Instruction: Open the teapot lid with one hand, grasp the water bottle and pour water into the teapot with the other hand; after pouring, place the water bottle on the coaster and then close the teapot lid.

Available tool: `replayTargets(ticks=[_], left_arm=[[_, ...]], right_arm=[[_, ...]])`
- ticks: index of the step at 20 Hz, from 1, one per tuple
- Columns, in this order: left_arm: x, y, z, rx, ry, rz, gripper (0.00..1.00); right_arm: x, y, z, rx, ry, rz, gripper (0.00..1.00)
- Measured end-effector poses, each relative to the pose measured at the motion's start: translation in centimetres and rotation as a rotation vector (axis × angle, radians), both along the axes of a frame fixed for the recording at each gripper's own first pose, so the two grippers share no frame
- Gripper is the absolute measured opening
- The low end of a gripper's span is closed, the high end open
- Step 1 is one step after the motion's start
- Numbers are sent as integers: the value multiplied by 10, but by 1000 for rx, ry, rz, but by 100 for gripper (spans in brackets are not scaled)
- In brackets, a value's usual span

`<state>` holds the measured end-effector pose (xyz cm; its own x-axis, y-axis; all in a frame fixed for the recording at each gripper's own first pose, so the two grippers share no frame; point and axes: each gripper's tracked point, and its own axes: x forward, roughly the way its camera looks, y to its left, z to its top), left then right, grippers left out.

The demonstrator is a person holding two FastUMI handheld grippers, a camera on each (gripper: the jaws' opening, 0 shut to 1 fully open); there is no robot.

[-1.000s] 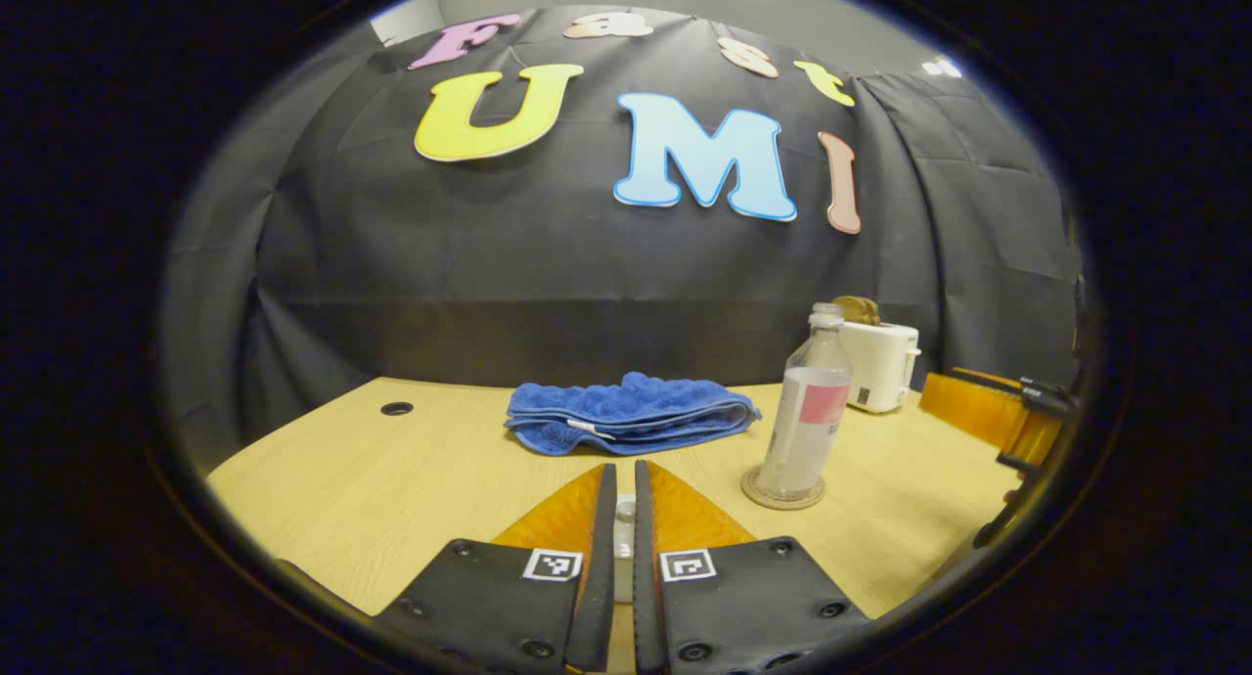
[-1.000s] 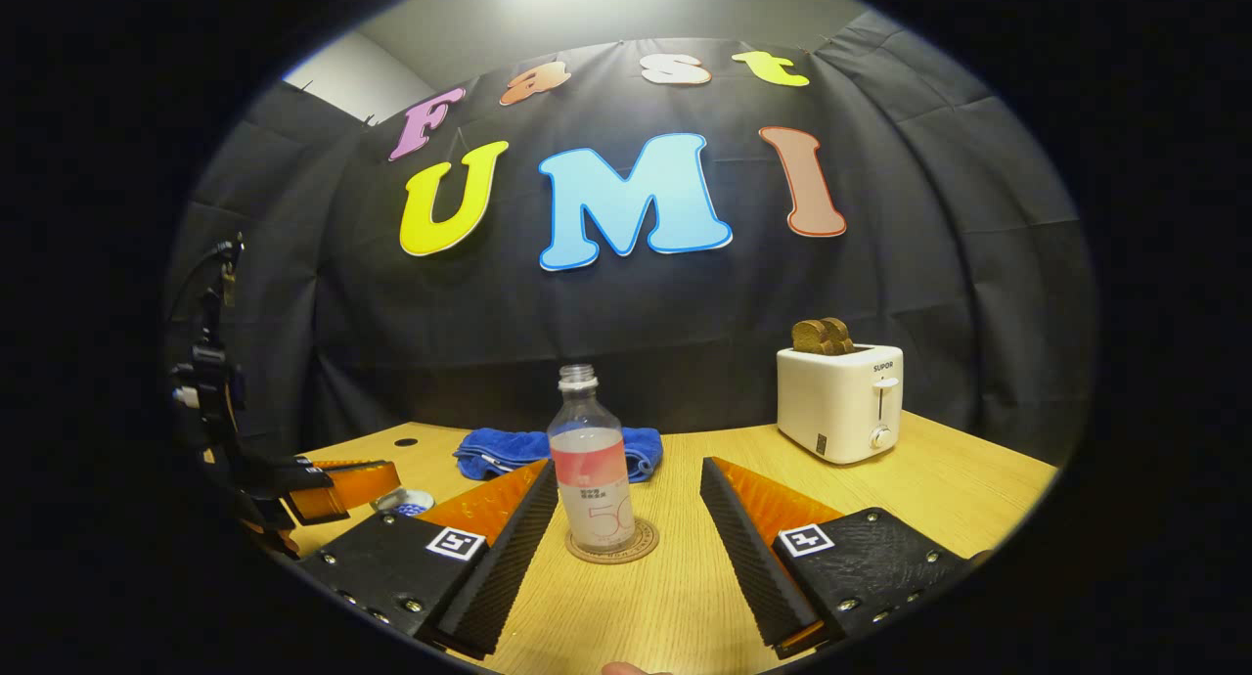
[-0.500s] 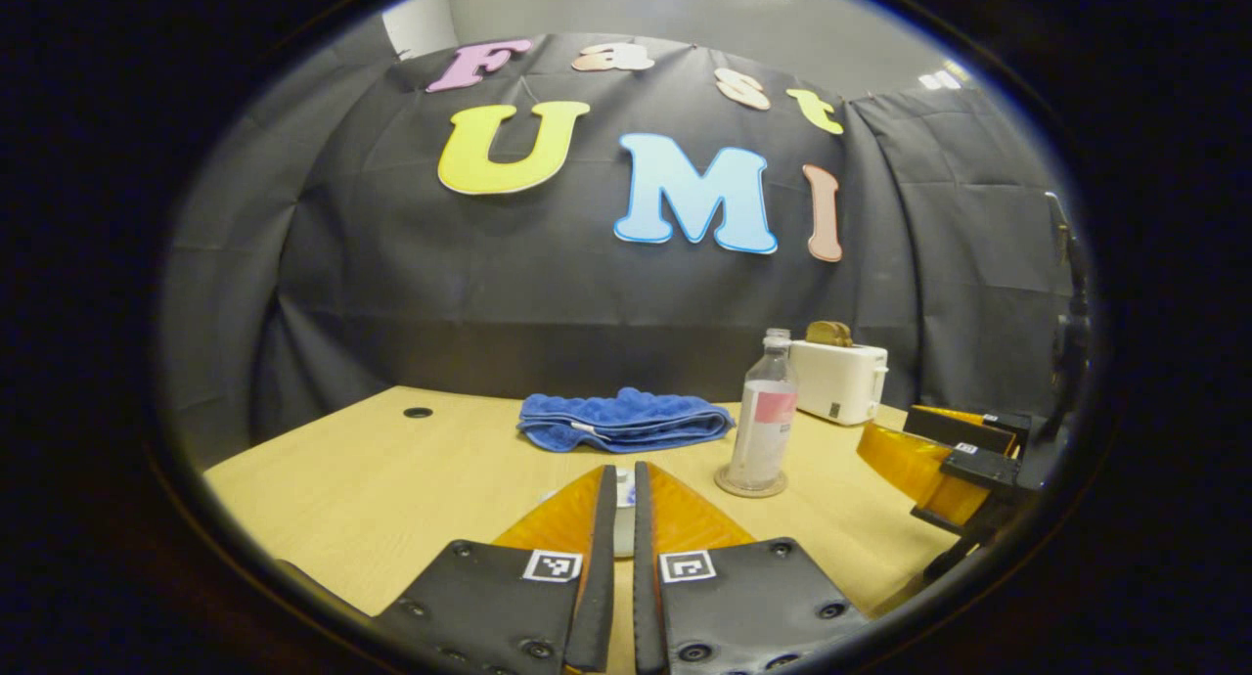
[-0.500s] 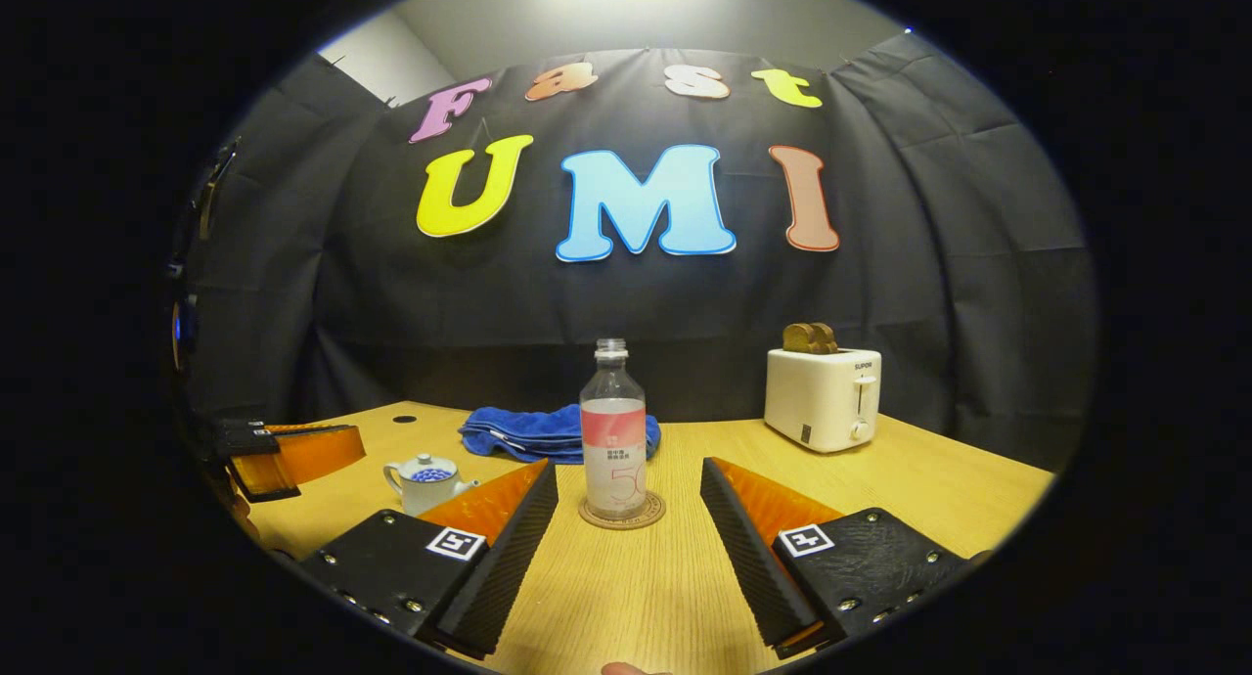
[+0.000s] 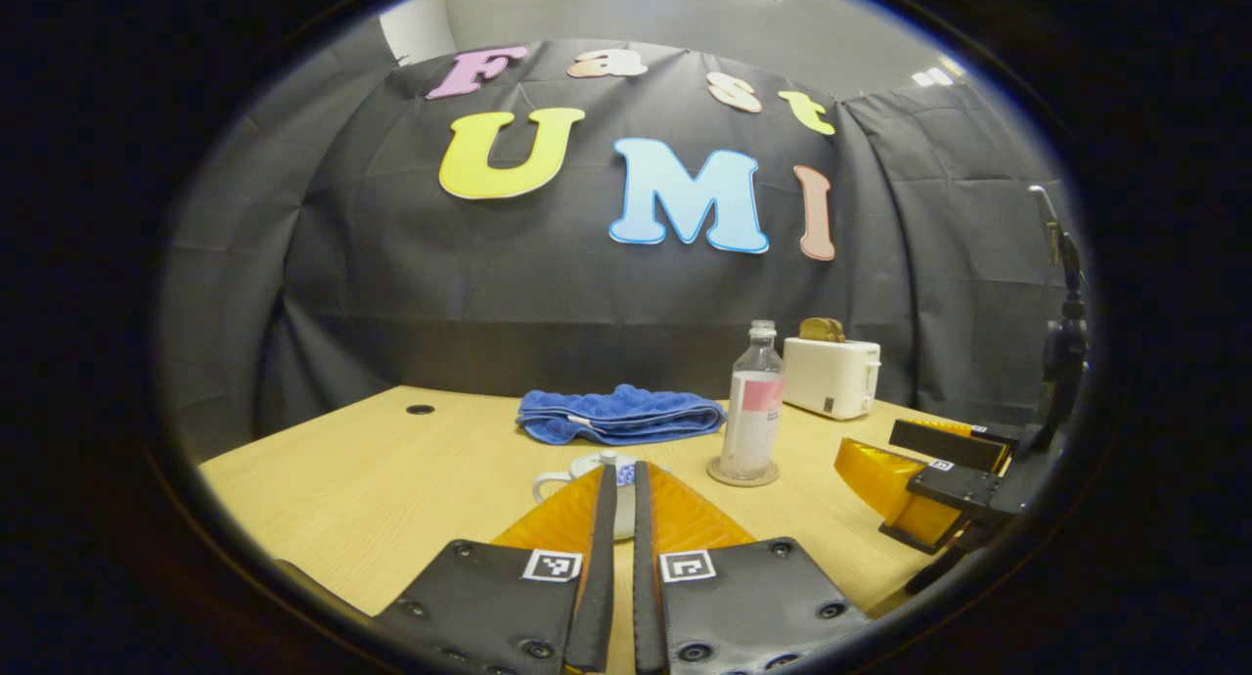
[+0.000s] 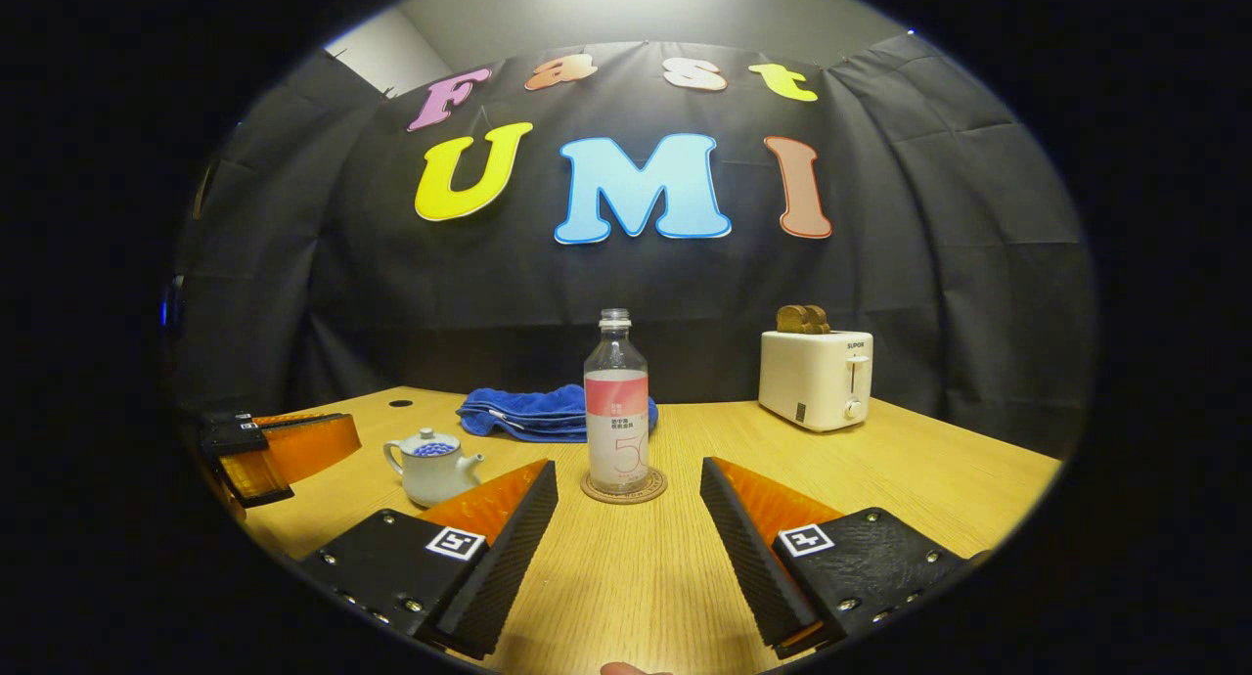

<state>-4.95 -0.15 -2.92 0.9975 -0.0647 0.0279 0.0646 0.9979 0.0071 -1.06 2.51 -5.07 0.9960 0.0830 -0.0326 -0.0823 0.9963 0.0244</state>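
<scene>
- Left gripper (image 5: 616, 479), bottom centre of left gripper view: fingers nearly closed, a thin gap left, nothing gripped.
- White teapot (image 5: 587, 474) is seen just behind the fingertips, lid on; in right gripper view it sits lower left (image 6: 430, 465).
- Right gripper (image 6: 626, 479), bottom of its view: fingers spread wide, nothing held.
- Water bottle (image 6: 616, 411), uncapped, stands upright on round coaster (image 6: 623, 489), frame centre.
- Blue towel (image 6: 528, 413) lies folded behind; white toaster (image 6: 814, 377) is placed at right on wooden table (image 6: 880, 479).
</scene>
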Motion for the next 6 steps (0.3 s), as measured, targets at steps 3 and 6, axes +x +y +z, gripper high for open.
replayTargets(ticks=[3,6], left_arm=[[4,0,-7,8,16,10,11],[7,0,-13,19,35,20,11]], right_arm=[[0,0,-3,-9,5,-4,93],[2,0,-3,-5,6,-4,93]])
